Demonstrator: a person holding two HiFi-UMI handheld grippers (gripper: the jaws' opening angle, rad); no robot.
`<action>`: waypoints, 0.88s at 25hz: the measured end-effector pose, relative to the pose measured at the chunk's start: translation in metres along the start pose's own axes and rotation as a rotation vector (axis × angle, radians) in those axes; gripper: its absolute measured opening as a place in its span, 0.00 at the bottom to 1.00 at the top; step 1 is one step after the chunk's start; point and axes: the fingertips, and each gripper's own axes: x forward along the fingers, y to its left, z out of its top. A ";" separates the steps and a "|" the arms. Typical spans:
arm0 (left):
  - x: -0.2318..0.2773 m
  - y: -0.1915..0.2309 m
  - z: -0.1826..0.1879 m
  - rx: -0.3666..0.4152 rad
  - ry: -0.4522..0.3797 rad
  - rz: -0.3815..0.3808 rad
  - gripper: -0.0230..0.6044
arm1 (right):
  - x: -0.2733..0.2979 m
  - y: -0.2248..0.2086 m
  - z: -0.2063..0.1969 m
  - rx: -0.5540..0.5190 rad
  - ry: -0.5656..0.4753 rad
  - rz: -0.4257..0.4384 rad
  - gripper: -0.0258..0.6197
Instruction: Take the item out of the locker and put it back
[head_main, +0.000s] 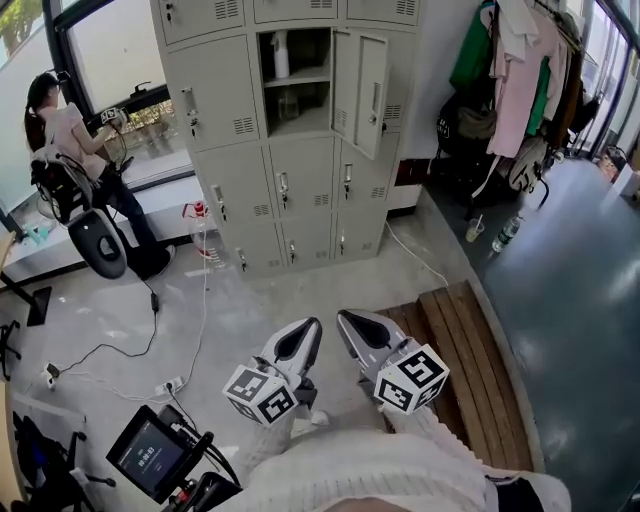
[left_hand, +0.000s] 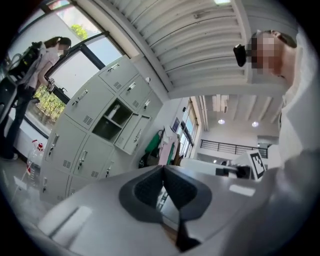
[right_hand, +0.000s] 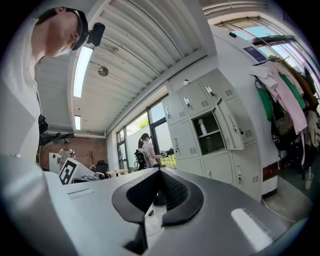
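The grey locker bank stands a few steps ahead, with one compartment's door swung open. Inside, a white bottle stands on the upper shelf and a clear jar on the lower one. Both grippers are held low and close together, far from the locker. My left gripper is shut with nothing between its pads, and so is my right gripper. In the left gripper view the open compartment shows beyond the shut gripper. In the right gripper view the shut gripper points toward the bottle.
A person stands by the window at the left, near a black chair. Cables and a power strip lie on the floor. A wooden bench is at my right, a clothes rack beyond it. A screen device sits lower left.
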 end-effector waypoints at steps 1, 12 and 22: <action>0.007 0.014 0.001 -0.004 0.009 0.005 0.03 | 0.012 -0.008 -0.001 0.007 0.006 -0.008 0.04; 0.094 0.140 0.013 -0.048 0.027 0.063 0.03 | 0.129 -0.123 -0.017 0.044 0.083 -0.058 0.04; 0.244 0.258 0.069 -0.007 -0.020 0.074 0.03 | 0.276 -0.256 0.030 0.010 0.065 0.027 0.04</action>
